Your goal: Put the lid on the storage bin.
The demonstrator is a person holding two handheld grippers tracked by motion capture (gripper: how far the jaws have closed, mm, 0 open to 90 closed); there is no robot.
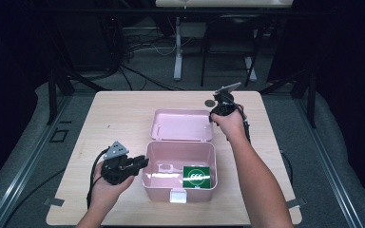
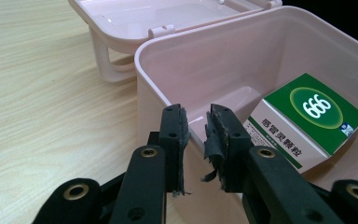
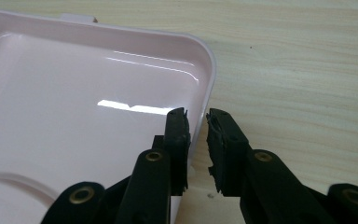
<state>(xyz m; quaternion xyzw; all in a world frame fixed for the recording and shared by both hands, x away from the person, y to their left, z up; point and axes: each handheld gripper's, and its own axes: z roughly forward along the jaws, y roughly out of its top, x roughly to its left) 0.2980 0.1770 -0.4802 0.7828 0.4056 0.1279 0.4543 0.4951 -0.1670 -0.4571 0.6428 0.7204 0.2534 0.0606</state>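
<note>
An open pink plastic box (image 1: 179, 183) stands at the table's middle, and a green-and-white medicine carton (image 1: 197, 176) printed "666" lies inside at its right. The box's pink lid (image 1: 182, 125) lies flat behind it, inner side up. My left gripper (image 1: 145, 162) is at the box's left wall. In the left gripper view its jaws (image 2: 196, 122) straddle the wall's rim (image 2: 142, 65) and close on it, with the carton (image 2: 307, 126) beyond. My right gripper (image 1: 212, 116) is at the lid's right edge. There its jaws (image 3: 196, 123) close over the lid's rim (image 3: 209, 70).
A small dark round disc (image 1: 210, 102) lies on the wooden table (image 1: 119, 118) just behind the lid's right corner. The box has a white latch (image 1: 177, 195) at its front. Bare tabletop lies left of the box and right of the lid.
</note>
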